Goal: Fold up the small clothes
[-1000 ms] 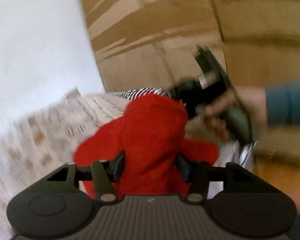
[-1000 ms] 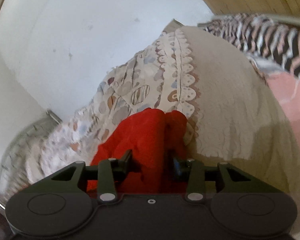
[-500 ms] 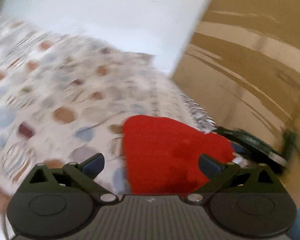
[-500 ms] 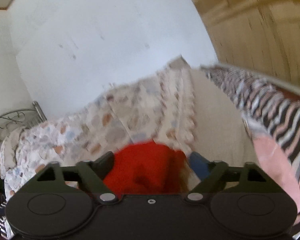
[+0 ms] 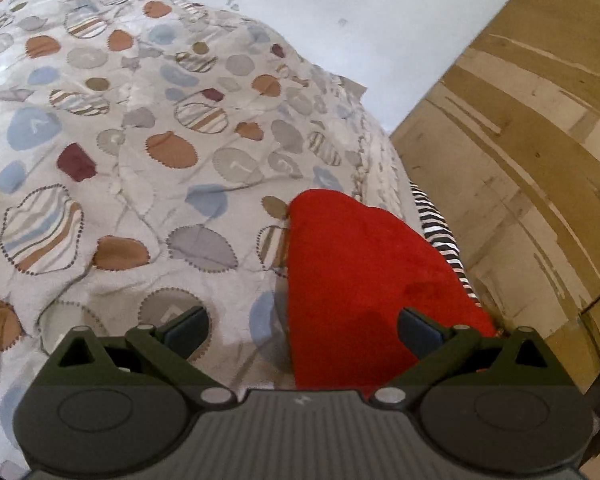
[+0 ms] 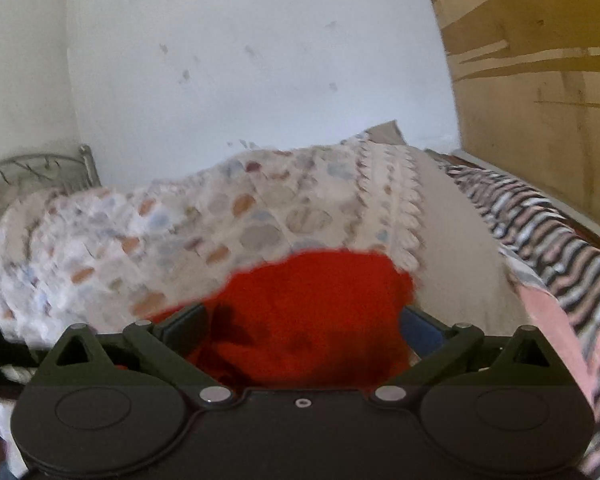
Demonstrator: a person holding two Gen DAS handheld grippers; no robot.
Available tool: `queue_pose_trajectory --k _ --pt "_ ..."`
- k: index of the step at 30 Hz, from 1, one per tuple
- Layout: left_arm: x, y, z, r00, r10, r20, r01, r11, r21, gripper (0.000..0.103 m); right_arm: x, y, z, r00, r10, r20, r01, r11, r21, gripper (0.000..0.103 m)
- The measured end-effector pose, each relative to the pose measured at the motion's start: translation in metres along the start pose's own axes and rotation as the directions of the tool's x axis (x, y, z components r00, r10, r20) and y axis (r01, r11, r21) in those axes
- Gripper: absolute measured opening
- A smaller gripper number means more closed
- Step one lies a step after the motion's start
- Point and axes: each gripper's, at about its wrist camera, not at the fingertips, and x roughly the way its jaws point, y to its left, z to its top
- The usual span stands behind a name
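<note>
The left gripper [image 5: 302,326] is seen with its jaws spread wide, nothing clamped between them. The red garment [image 5: 364,280] is laid flat on the patterned bedspread [image 5: 132,152], with its near edge lying below the right finger; whether that finger touches the cloth cannot be told. A striped fabric [image 5: 440,232] is seen just beyond the garment, beside a wooden panel [image 5: 520,140].

The right gripper [image 6: 302,326] is likewise spread wide, nothing clamped. In the right wrist view the red garment [image 6: 312,312] is found between and beyond the fingers, resting on the bedspread [image 6: 220,216]; this view is blurred. The striped fabric [image 6: 548,224] lies to the right, a pink cloth [image 6: 552,320] beside it. A metal bed frame [image 6: 32,168] is noted at far left against the white wall [image 6: 240,60].

No brand, label or legible writing is found in either view.
</note>
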Motion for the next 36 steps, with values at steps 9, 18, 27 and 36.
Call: queue_pose_trajectory --k 9,18,27,36 --pt "0.019 -0.017 -0.013 0.998 -0.056 -0.034 0.059 0.994 0.087 0.102 -0.017 -0.025 -0.062 0.997 -0.067 0.041 0.065 0.997 0.043 0.102" --pt "0.026 -0.011 -0.032 0.997 -0.076 -0.026 0.078 0.986 0.145 0.103 -0.015 -0.043 -0.089 0.998 -0.049 0.037 0.043 0.989 0.143 0.102" --pt "0.022 -0.017 -0.04 0.998 -0.06 0.009 0.058 0.979 0.196 0.103 -0.017 -0.051 -0.1 0.998 -0.049 0.028 0.041 0.973 0.225 0.102" --pt "0.021 -0.017 -0.041 0.998 -0.057 0.011 0.053 0.978 0.204 0.103 -0.021 -0.049 -0.099 0.998 -0.063 0.014 0.058 0.971 0.231 0.102"
